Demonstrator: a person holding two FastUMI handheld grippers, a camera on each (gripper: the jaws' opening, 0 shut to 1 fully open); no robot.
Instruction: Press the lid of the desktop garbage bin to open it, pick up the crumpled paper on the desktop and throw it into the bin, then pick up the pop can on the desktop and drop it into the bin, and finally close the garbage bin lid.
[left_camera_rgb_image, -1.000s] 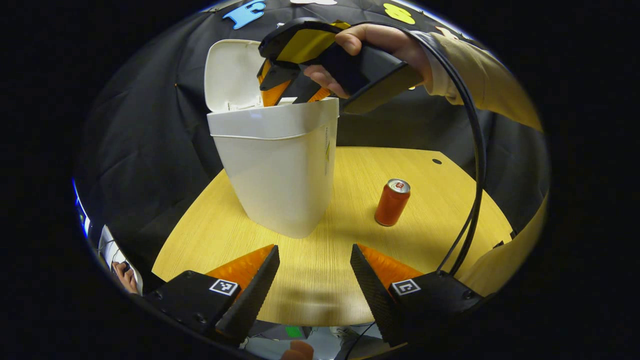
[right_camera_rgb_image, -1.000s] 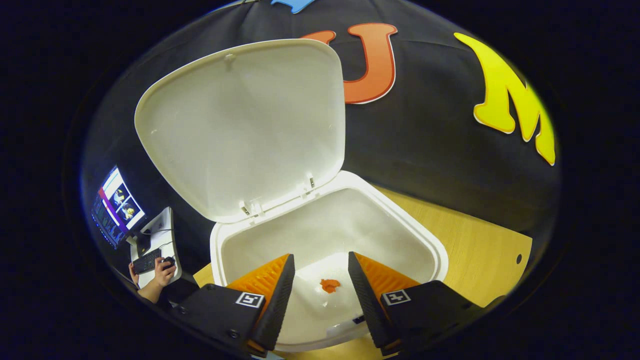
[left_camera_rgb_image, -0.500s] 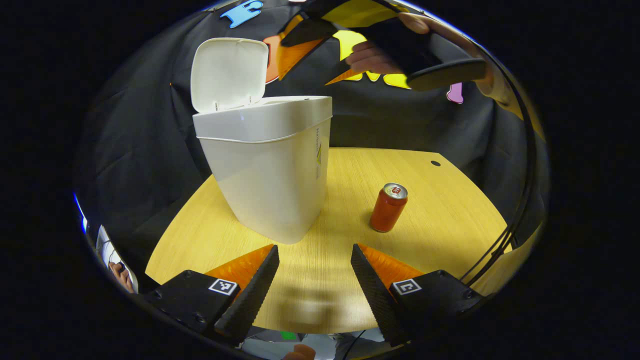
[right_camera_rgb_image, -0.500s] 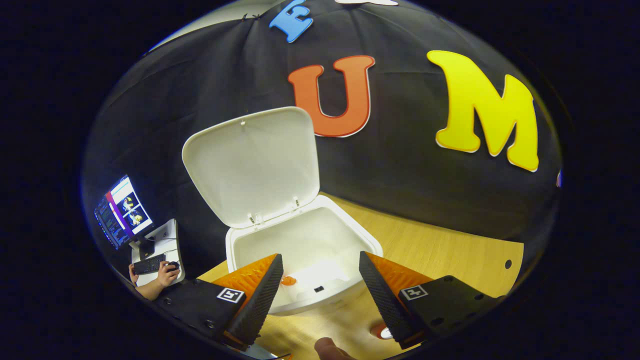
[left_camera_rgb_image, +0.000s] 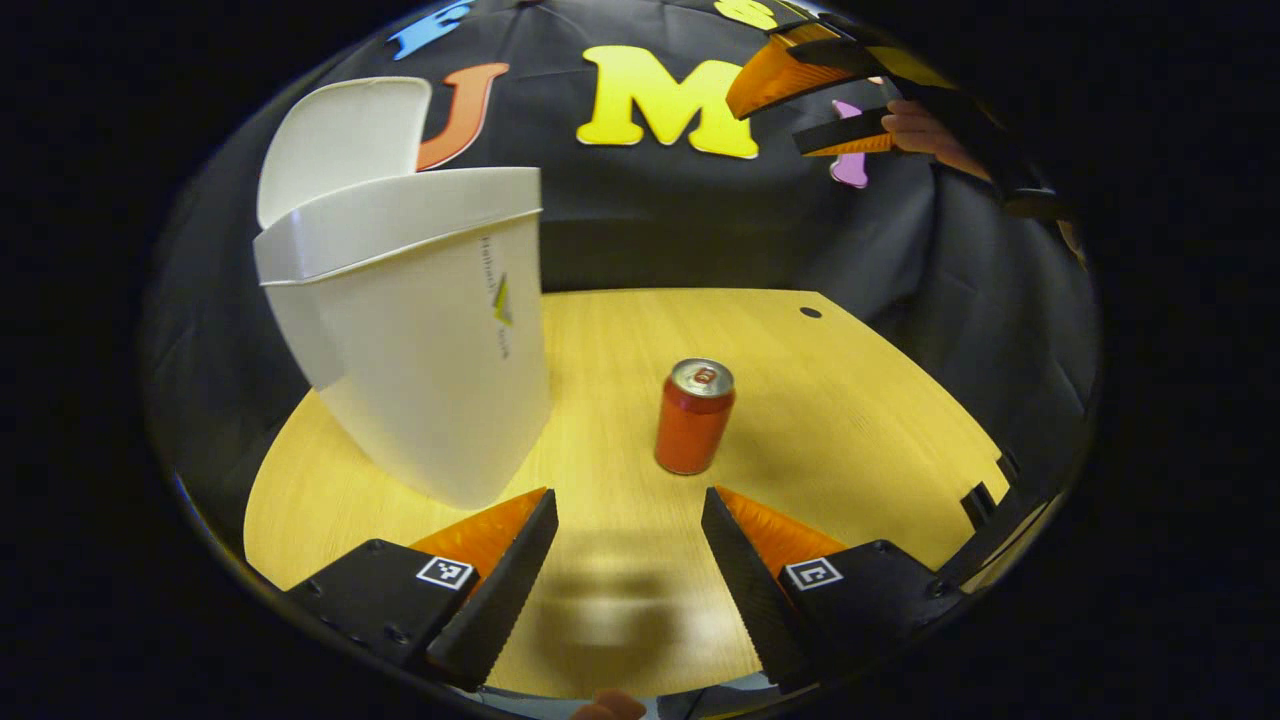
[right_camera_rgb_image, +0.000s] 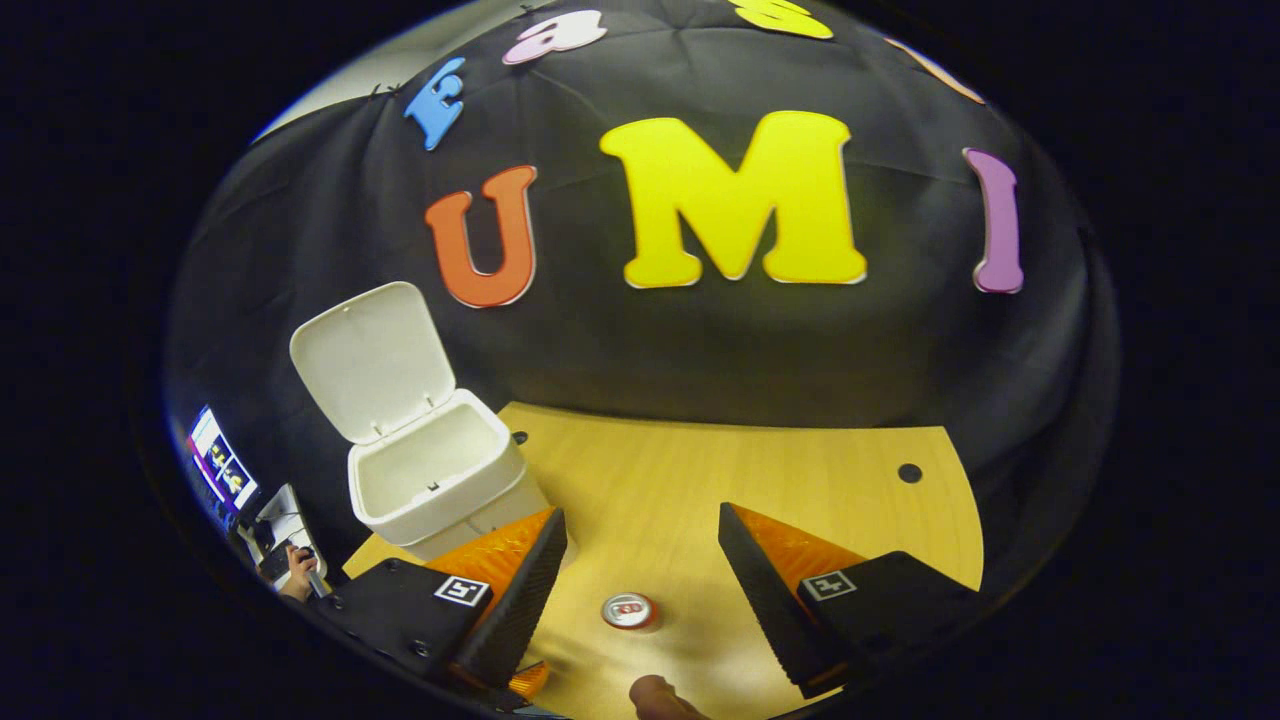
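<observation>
The white bin (left_camera_rgb_image: 420, 330) stands on the wooden table (left_camera_rgb_image: 860, 420) at the left, its lid (left_camera_rgb_image: 340, 140) raised. A red pop can (left_camera_rgb_image: 694, 417) stands upright to its right, just beyond my left gripper (left_camera_rgb_image: 628, 540), which is open and empty low over the table. In the right gripper view the bin (right_camera_rgb_image: 430, 480) with its lid (right_camera_rgb_image: 372, 360) up sits at the left, and the can's top (right_camera_rgb_image: 629, 610) shows far below between the fingers of my open, empty right gripper (right_camera_rgb_image: 640, 570). The right gripper (left_camera_rgb_image: 820, 100) hangs high at the upper right in the left gripper view, held by a hand (left_camera_rgb_image: 925, 130).
Two small round holes (right_camera_rgb_image: 909, 472) mark the table's far side. A person's hand at a keyboard beside a screen (right_camera_rgb_image: 222, 470) shows past the table's left edge. A fingertip (right_camera_rgb_image: 655, 695) shows at the bottom of the right gripper view.
My right gripper has lifted out of the bin and swung up and to the right, above the can. My left gripper has turned right, bringing the can between its fingers' line.
</observation>
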